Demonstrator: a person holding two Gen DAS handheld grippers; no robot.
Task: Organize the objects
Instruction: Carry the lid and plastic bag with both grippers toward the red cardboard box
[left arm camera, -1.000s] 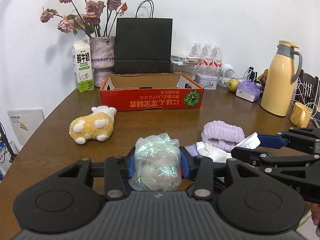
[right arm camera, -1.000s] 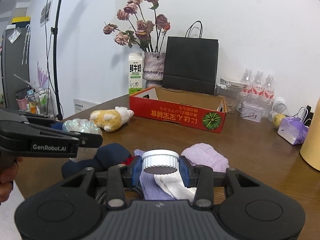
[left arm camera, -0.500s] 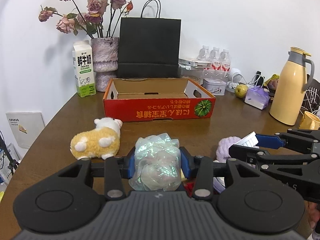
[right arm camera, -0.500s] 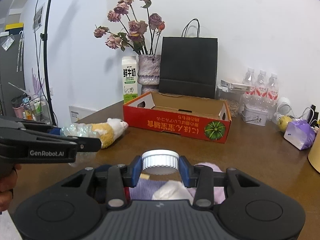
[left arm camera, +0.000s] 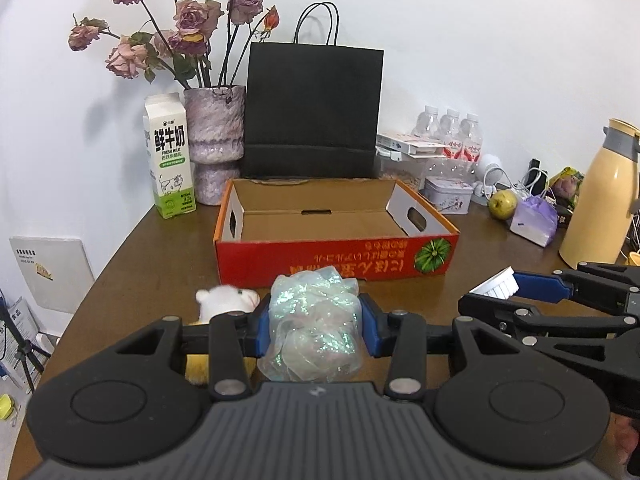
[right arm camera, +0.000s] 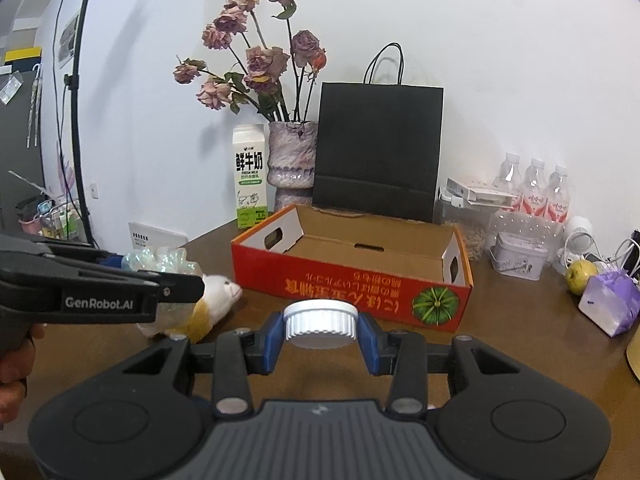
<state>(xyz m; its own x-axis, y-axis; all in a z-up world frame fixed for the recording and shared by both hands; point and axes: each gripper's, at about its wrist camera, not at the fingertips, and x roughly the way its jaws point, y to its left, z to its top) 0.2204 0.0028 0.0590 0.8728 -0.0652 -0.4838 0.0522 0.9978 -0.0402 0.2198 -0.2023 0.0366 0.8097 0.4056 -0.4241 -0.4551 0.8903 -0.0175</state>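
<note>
My left gripper (left arm camera: 316, 330) is shut on an iridescent crumpled plastic bundle (left arm camera: 314, 328), held above the brown table just in front of the red cardboard box (left arm camera: 336, 256). My right gripper (right arm camera: 321, 338) is shut on a white ribbed lid (right arm camera: 321, 324), also short of the box (right arm camera: 352, 286). The box is open and bare inside. A yellow and white plush toy (left arm camera: 224, 300) lies partly behind the left gripper; in the right wrist view the plush toy (right arm camera: 212, 306) sits left of the box. The right gripper (left arm camera: 504, 294) shows at the right of the left wrist view.
Behind the box stand a black paper bag (left arm camera: 314, 112), a vase of dried roses (left arm camera: 214, 144) and a milk carton (left arm camera: 170, 156). Right of it are water bottles (left arm camera: 452, 136), a tin (left arm camera: 446, 196), a pear (left arm camera: 502, 204), a purple pouch (left arm camera: 534, 222) and a yellow thermos (left arm camera: 598, 192).
Both grippers have moved forward and slightly up towards the red box, each still holding its object. The purple and white cloths have dropped out of view below.
</note>
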